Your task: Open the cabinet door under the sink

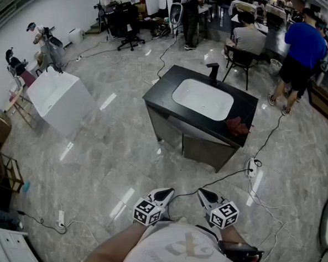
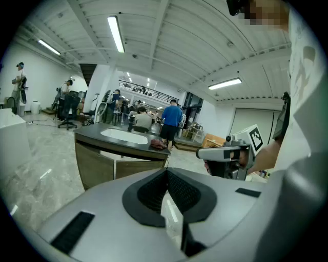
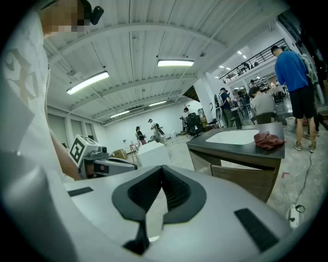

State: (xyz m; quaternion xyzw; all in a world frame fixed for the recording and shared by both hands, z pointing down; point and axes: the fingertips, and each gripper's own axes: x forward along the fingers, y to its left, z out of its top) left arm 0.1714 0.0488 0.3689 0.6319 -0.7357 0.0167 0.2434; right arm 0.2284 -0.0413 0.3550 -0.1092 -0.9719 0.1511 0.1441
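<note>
Glossy grey stone floor spreads under the person's feet. Just above it, close to the body, the left gripper and right gripper are held side by side, each with its jaws clenched together on nothing, both aimed a little downward toward the work. Neither is anywhere near the target, so the step in hand looks like the approach. The person would do well to walk in, stepping over the black cable and the power strip that lie between, lower one gripper to door height, and part its jaws before reaching. No handle can be made out from here, so the likely purchase is the free edge of a cabinet door below the dark counter; a grip on that edge and a pull along the hinge's arc, rather than straight back, should serve best. The cabinet stands well apart ahead, carrying a white sink, a black faucet and a red cloth near one corner of the counter. Off to the left sits a white unit. Farther back are an office chair, a seated person and a person in blue among desks.
</note>
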